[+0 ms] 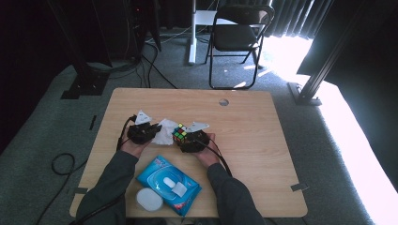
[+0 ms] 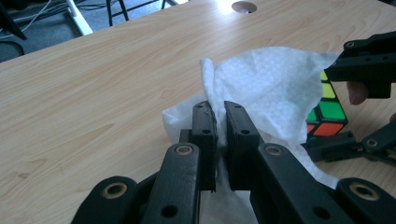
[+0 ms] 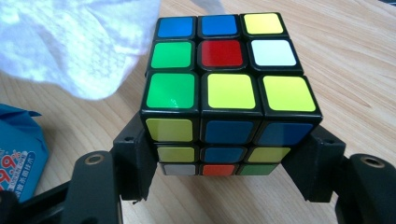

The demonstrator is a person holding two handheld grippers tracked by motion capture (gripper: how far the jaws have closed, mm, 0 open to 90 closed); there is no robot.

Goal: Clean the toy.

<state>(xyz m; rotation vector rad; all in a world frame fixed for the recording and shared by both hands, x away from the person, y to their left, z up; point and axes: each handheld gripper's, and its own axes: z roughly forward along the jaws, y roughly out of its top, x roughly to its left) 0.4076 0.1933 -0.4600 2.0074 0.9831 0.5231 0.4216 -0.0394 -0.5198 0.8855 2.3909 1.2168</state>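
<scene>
while right tool grips cube, wipe beside

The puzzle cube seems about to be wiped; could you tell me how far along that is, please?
Done: a wet wipe is out of the blue pack and pinched in the left gripper; the right gripper clamps the cube. In hand: the wipe sits beside the cube. Left: the wiping itself.

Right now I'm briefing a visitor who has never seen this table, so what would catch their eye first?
The bright scrambled puzzle cube, clamped between the right gripper near the table's middle. Just left of it, the left gripper pinches a crumpled white wipe that hangs close to the cube. Nearer the person, a blue wipes pack lies on the wooden table.
</scene>
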